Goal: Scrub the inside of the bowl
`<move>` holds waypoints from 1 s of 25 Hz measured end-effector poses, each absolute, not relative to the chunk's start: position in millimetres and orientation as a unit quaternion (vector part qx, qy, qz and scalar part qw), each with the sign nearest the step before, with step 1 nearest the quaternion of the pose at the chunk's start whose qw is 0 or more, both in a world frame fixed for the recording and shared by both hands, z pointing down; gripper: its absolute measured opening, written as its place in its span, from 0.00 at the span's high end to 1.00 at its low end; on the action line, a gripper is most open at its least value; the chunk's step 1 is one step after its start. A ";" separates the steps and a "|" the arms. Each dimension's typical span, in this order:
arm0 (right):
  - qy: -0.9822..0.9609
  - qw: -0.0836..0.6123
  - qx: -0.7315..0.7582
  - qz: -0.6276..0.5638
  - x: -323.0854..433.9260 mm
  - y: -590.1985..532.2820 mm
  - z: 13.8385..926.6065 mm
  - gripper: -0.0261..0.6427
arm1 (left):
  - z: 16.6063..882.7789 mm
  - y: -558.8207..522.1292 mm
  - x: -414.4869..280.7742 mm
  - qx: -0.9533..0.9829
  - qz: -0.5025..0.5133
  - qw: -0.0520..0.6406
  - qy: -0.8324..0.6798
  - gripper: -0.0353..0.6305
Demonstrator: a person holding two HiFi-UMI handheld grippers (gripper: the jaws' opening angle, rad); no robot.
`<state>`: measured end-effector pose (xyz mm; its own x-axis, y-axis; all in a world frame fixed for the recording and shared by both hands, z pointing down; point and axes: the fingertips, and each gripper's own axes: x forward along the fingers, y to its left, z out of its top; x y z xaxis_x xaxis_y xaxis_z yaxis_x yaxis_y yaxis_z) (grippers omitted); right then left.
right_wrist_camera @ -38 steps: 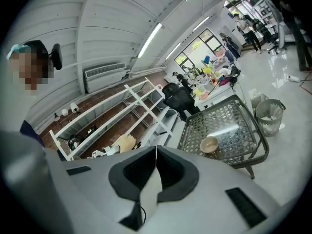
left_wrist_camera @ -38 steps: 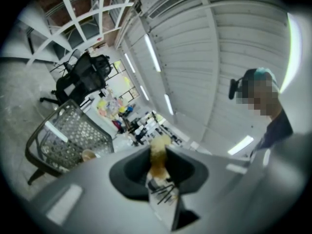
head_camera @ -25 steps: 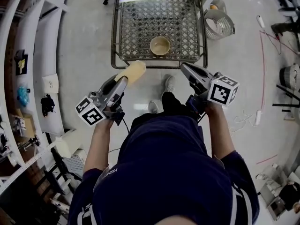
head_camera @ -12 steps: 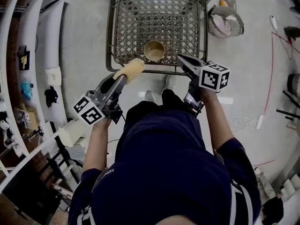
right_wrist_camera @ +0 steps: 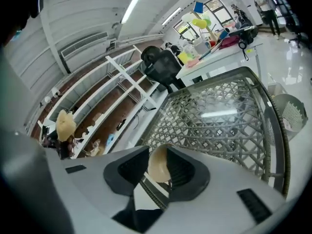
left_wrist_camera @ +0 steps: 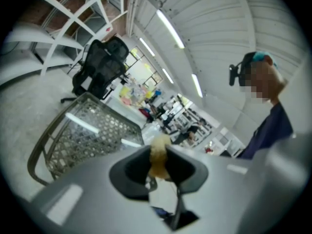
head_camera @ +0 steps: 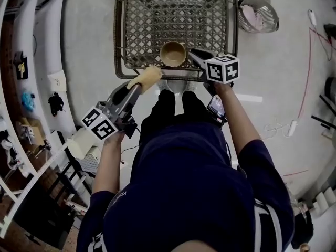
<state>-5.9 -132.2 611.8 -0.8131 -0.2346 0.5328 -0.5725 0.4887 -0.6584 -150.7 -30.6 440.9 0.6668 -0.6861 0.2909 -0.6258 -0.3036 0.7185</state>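
A tan bowl (head_camera: 173, 53) stands upright near the front edge of a metal mesh table (head_camera: 178, 14). My right gripper (head_camera: 195, 55) reaches to the bowl's right rim. In the right gripper view the bowl (right_wrist_camera: 158, 165) shows in the gap of this gripper (right_wrist_camera: 157, 173), whose jaws are opening; the pads do not press on it. My left gripper (head_camera: 136, 87) is shut on a yellow sponge (head_camera: 146, 77), held just left of the bowl by the table's front edge. The sponge (left_wrist_camera: 158, 156) sits squeezed between the jaws of the left gripper (left_wrist_camera: 157, 168).
A round wire basket (head_camera: 258, 13) with cloth stands on the floor right of the table. White shelving (head_camera: 31, 62) runs along the left. A black office chair (right_wrist_camera: 163, 65) is beyond the table. Cables (head_camera: 310, 62) lie on the floor at right.
The person has stepped up to the table. The right gripper moved forward to the bowl's right rim. The left gripper with the sponge came closer to the table's front edge.
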 end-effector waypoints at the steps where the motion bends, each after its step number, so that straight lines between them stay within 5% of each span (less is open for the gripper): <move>1: -0.840 0.198 0.240 0.444 -10.6 -135.8 620.9 0.79 | 443.9 -32.5 -151.5 0.807 -0.031 0.431 -0.403 0.83; 9: -0.810 0.295 0.254 0.438 -36.0 -148.1 699.2 0.76 | 457.8 -55.5 -176.1 0.809 -0.011 0.451 -0.377 0.83; 14: -0.796 0.278 0.279 0.459 -37.3 -144.2 716.7 0.77 | 465.0 -50.6 -186.9 0.808 -0.005 0.461 -0.368 0.83; 25: -0.777 0.291 0.316 0.460 -36.6 -150.7 730.9 0.92 | 474.7 -52.0 -209.6 0.805 -0.009 0.475 -0.357 0.83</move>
<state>-36.6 -150.7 730.9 -0.6314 -0.2244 0.7422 -0.7585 0.3777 -0.5310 -209.6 -52.0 474.7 0.7451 -0.5826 0.3246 -0.5659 -0.2947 0.7700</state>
